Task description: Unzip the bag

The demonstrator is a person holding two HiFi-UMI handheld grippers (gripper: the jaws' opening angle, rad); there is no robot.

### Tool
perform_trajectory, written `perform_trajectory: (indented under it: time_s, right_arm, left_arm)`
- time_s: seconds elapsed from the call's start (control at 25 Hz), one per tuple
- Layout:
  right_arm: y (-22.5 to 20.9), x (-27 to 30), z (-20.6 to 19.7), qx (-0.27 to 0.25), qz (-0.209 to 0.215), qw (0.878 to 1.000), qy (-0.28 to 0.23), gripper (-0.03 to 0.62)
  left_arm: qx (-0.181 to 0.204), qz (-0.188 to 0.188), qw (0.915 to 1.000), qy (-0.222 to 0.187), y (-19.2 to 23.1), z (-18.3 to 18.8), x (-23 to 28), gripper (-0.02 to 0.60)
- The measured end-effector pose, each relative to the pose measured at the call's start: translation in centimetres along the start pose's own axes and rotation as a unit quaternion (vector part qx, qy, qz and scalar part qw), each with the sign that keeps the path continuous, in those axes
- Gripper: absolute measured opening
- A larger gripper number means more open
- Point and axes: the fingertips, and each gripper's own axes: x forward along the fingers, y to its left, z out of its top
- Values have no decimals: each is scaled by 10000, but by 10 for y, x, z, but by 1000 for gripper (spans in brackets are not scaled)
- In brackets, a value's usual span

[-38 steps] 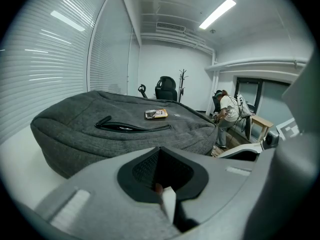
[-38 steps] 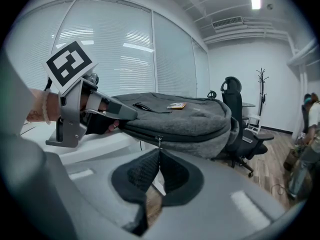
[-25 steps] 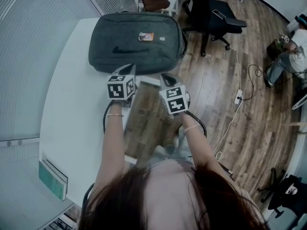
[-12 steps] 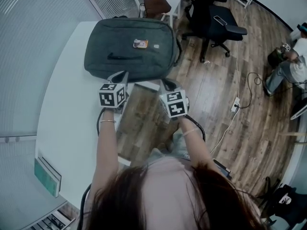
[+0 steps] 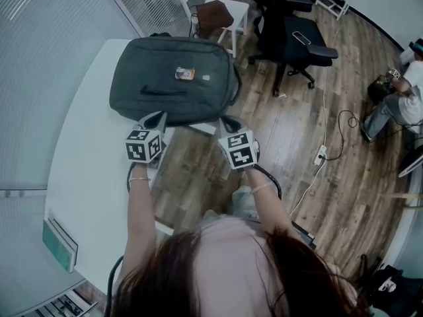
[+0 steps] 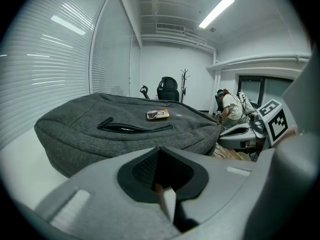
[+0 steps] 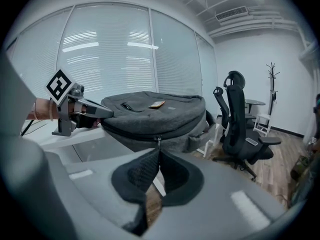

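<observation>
A grey backpack [image 5: 173, 78] lies flat on the white table [image 5: 86, 170], with an orange tag [image 5: 184, 74] on top. Its front pocket zip [image 6: 132, 128] faces up. My left gripper [image 5: 157, 117] is shut and empty, just short of the bag's [image 6: 125, 126] near edge. My right gripper [image 5: 227, 121] is also shut, at the near right corner. A zipper pull [image 7: 158, 141] on the bag's [image 7: 155, 114] side seam hangs right in front of its tips. I cannot tell whether they touch it.
A black office chair [image 5: 291, 38] and a white stool [image 5: 221, 8] stand beyond the table on the wood floor. A power strip with its cable [image 5: 320, 154] lies to the right. A person [image 5: 403, 78] sits far right. A book [image 5: 59, 243] lies near the table's front edge.
The left gripper has drifted to the left along the bag's near edge, so the two grippers are further apart. The right gripper has stayed at the near right corner.
</observation>
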Motion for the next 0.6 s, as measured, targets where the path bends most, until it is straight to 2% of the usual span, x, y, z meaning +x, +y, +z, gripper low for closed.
perform_trajectory:
  time_s: [0.28, 0.6]
  right_arm:
    - [-29, -1, 5, -183, 96, 9998, 4, 8]
    - [-55, 0, 13, -513, 412, 9978, -7, 8]
  left_arm:
    - [17, 103, 9999, -46, 1, 2, 1, 9]
    - [34, 266, 9996, -60, -1, 2, 2, 9]
